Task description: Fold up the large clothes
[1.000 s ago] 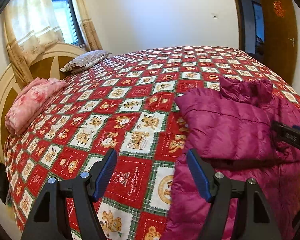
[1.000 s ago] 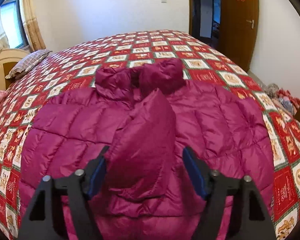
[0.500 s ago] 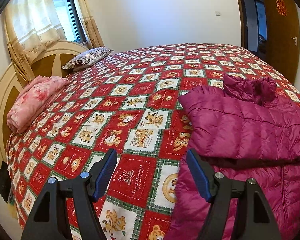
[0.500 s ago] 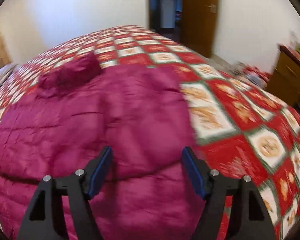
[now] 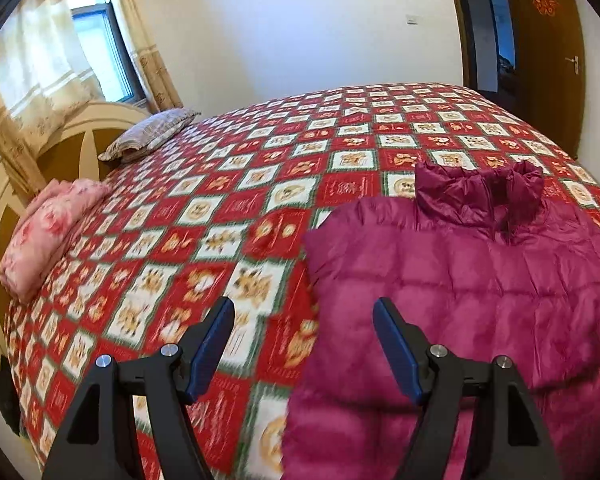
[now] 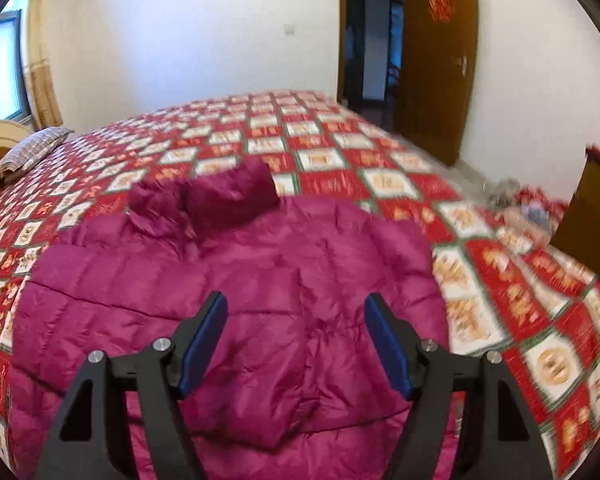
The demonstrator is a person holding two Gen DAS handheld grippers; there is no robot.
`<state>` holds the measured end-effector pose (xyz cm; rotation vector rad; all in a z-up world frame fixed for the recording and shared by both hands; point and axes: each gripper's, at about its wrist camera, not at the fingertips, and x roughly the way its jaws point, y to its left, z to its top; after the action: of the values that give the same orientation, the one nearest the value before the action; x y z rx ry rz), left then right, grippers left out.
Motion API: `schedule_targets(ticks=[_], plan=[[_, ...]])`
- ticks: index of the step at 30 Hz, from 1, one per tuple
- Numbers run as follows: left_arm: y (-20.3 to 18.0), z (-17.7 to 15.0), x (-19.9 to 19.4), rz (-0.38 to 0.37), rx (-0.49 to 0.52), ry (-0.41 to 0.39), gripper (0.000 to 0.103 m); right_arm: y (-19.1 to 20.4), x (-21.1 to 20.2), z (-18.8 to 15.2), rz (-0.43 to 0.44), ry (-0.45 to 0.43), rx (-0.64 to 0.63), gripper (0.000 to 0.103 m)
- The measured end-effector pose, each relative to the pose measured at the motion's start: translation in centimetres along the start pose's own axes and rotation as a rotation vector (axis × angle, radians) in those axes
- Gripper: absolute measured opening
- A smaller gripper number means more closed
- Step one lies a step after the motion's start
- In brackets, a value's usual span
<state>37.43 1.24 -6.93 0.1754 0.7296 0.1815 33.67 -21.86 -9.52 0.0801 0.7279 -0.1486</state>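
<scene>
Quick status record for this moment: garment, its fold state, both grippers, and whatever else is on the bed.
garment: magenta puffer jacket, lying on the patterned quilt
fold state: both sleeves folded across the body, collar at far end
left hand-held gripper: open, empty, at the jacket's left edge
right hand-held gripper: open, empty, above the jacket
also on bed: pillow, folded pink blanket

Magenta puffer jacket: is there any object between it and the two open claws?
Nothing visible. The jacket lies on the quilt directly under the right claw; the left claw hovers over its left edge.
</scene>
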Motion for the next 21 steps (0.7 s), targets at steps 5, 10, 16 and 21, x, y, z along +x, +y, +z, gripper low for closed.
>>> schedule_targets(ticks=[5, 10, 16, 21], plan=[[-1.5, 1.5, 5.0, 0.017, -0.029, 0.069, 0.072, -0.9, 3.9, -2.7, 0.063, 0.133, 0.013, 0.070], [-1.6, 0.5, 9.5, 0.033, -0.050, 0.147, 0.072, -0.1, 4.7, -3.5, 0.058, 0.141, -0.050, 0.077], [-1.4, -1.5, 11.7, 0.008, -0.088, 0.132, 0.074, 0.2, 4.8, -3.7, 0.051, 0.133, -0.068, 0.080], [-1.8, -1.6, 12.3, 0.029, -0.076, 0.122, 0.077, 0.6, 5.1, -3.7, 0.039, 0.127, -0.080, 0.080]])
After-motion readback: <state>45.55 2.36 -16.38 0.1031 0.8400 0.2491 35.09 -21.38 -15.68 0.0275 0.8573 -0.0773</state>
